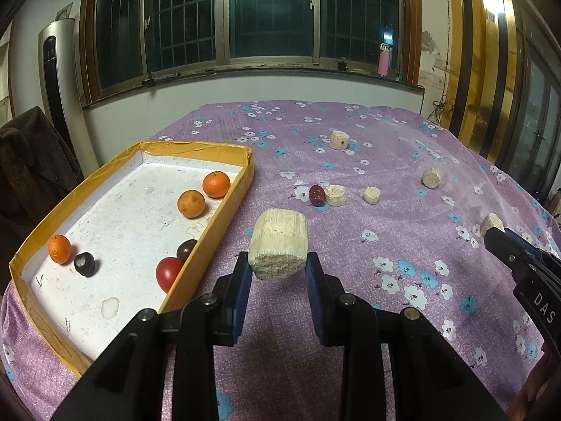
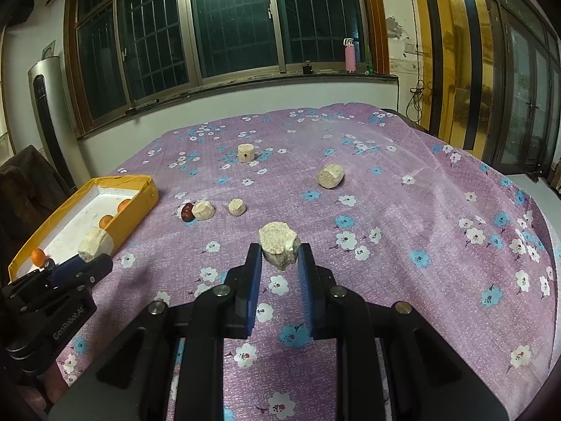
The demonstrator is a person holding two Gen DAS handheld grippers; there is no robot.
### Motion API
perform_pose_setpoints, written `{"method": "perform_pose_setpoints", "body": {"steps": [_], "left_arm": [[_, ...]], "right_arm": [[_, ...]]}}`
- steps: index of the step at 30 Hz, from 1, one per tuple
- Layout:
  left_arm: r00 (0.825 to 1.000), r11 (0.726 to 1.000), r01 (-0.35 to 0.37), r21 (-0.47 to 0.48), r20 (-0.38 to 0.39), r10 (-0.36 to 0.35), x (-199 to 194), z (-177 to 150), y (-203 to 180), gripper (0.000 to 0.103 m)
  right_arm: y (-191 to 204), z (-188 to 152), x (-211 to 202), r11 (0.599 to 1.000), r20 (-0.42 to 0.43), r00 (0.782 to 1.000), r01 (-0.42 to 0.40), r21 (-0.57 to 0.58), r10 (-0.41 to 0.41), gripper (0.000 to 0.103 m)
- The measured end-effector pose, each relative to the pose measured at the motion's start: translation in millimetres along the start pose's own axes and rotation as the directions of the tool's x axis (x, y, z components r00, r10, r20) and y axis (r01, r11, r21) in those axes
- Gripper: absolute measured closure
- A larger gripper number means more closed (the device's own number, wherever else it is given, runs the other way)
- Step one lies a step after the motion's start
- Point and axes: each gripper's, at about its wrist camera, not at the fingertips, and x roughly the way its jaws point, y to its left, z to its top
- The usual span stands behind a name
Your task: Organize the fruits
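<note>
My left gripper is shut on a pale cylindrical fruit chunk, held above the purple floral cloth just right of the yellow-rimmed tray. The tray holds three oranges, a red tomato and two dark fruits. My right gripper is shut on another pale chunk, held over the cloth; it also shows in the left wrist view. A red date lies on the cloth against a pale chunk.
More pale chunks lie on the cloth: a small one, one farther right and one at the back. The table's far edge faces a wall with a window sill. A chair with a brown coat stands left of the tray.
</note>
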Motion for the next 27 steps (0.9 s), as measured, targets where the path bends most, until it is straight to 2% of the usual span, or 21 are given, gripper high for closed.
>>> {"method": "perform_pose_setpoints", "body": {"steps": [27], "left_arm": [[1.0, 1.0, -0.01, -0.012, -0.023, 0.01, 4.4, -1.0, 0.7, 0.073]], "right_arm": [[1.3, 0.9, 2.6, 1.0, -0.011, 1.0, 0.003, -0.005, -0.003, 0.081]]}}
